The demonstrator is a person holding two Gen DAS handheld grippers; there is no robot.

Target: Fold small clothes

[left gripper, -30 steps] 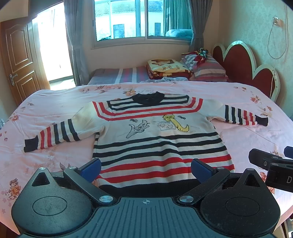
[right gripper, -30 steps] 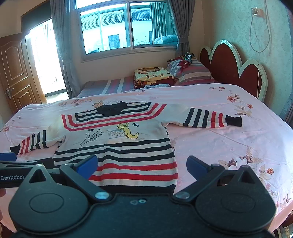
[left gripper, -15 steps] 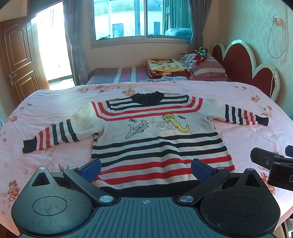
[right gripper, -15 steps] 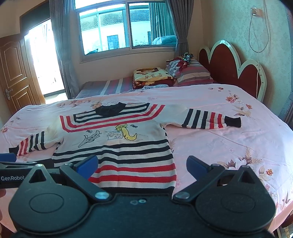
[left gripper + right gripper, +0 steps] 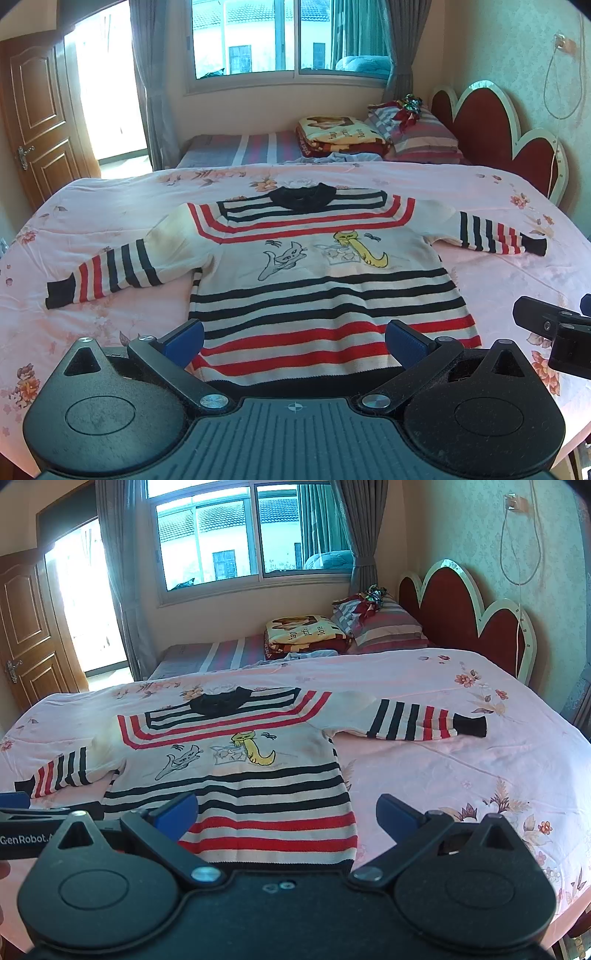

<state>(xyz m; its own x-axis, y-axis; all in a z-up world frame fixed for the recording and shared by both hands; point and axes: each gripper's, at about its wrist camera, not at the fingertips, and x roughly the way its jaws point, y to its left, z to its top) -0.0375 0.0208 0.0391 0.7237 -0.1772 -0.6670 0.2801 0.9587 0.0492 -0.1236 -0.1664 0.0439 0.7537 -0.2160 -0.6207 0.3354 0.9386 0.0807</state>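
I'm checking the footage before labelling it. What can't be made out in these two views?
- Sweater hem: left wrist view, middle hidden behind the left gripper body.
- Same hem, right wrist view: partly hidden behind the right gripper.
- Sweater's back: hidden against the bed.
- Blanket lettering: too small.

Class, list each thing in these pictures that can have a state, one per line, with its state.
Sweater: unfolded, lying flat on the bed, sleeves spread out.
Left gripper: open, holding nothing.
Right gripper: open, holding nothing.
Door: open.
Curtains: drawn aside.
Blanket: folded.
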